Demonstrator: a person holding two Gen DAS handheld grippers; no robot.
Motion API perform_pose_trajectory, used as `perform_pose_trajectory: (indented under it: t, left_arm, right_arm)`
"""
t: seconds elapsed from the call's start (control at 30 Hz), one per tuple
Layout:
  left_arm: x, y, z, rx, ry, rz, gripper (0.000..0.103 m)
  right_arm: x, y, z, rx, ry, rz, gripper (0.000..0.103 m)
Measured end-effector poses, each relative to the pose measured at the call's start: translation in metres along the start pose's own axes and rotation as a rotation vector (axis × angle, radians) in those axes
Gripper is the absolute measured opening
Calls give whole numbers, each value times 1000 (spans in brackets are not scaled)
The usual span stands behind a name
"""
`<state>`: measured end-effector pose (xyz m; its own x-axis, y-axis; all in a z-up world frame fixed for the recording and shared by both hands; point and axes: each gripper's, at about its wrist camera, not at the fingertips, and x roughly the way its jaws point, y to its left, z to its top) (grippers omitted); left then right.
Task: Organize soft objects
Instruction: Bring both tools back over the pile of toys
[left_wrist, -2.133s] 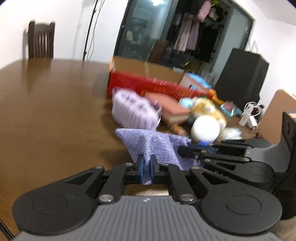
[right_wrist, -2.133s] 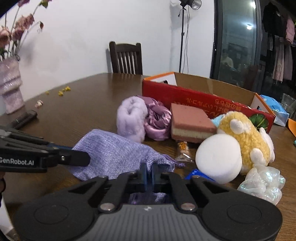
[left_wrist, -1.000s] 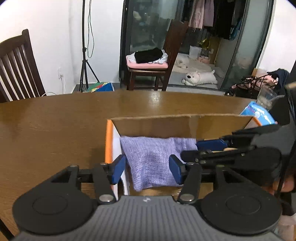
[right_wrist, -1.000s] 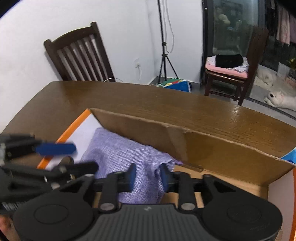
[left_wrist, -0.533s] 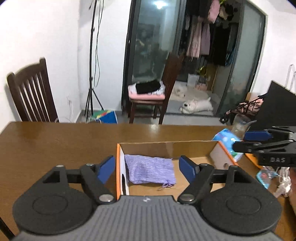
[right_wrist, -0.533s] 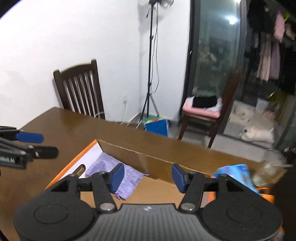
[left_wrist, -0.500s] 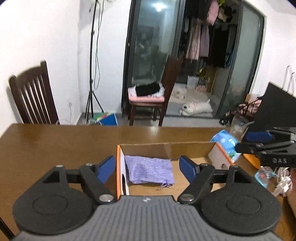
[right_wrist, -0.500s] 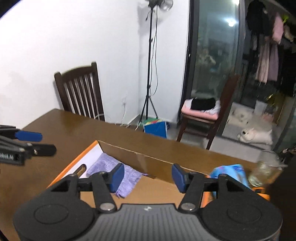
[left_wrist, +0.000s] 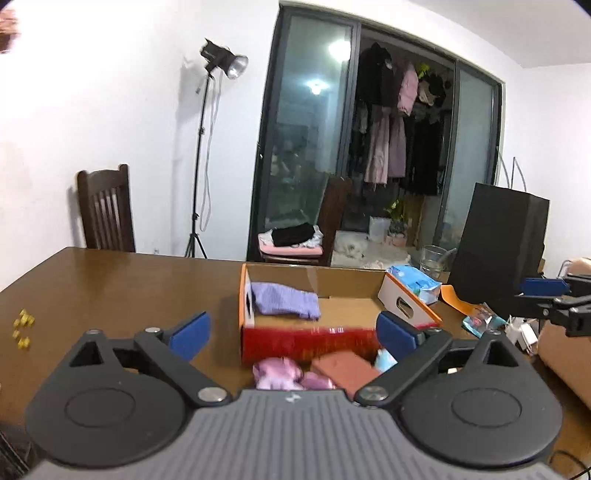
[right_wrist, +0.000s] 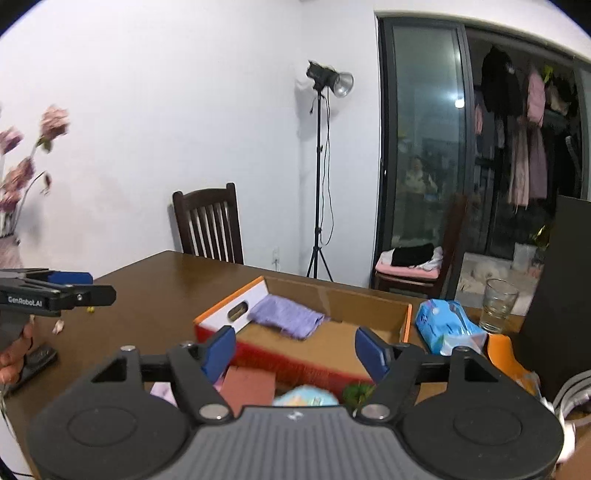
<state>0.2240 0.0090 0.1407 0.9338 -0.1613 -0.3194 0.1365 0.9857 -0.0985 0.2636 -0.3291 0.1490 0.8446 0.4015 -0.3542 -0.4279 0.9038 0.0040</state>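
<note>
Left wrist: both tools' jaws opening, empty; purple pouch (left_wrist: 286, 304) inside box (left_wrist: 310, 341).

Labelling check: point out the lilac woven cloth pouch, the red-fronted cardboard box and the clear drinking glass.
lilac woven cloth pouch (left_wrist: 286, 304): left wrist view, middle of the fabric.
red-fronted cardboard box (right_wrist: 373, 301): right wrist view, inner back wall.
clear drinking glass (right_wrist: 498, 305): right wrist view, side wall.
</note>
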Motion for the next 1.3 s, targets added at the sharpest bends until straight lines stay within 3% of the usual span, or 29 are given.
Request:
perform_pose_trajectory:
  t: [0.1,0.3,0.47,0.63,0.93,1.1,1.3]
  left_arm:
    - [-29,-10,-29,9,-27,-1,103]
    - [-67,-26,-91,37,-1,-15,103]
    - [-58,-40,-125,78,89,-48,103]
    - [-33,-50,-135,93,109,-25,103]
    - [-10,-53,-137,107,104,-67,103]
    - [9,-51,-130,106,129,-34,103]
    - [42,-53,-109,43,160,-130,103]
  right_arm:
    - [-29,18,-33,22,-48,-7,80]
    - [-69,49,-104,80,-56,-47,82]
    - [-79,52,-141,134,-20,-80,83]
    - [-58,52,-161,108,23,-164,83]
    - [-22,51,-165,117,77,-173,83]
    - [-15,44,-167,137,74,-158,83]
    - [3,28,-150,99,112,-183,83]
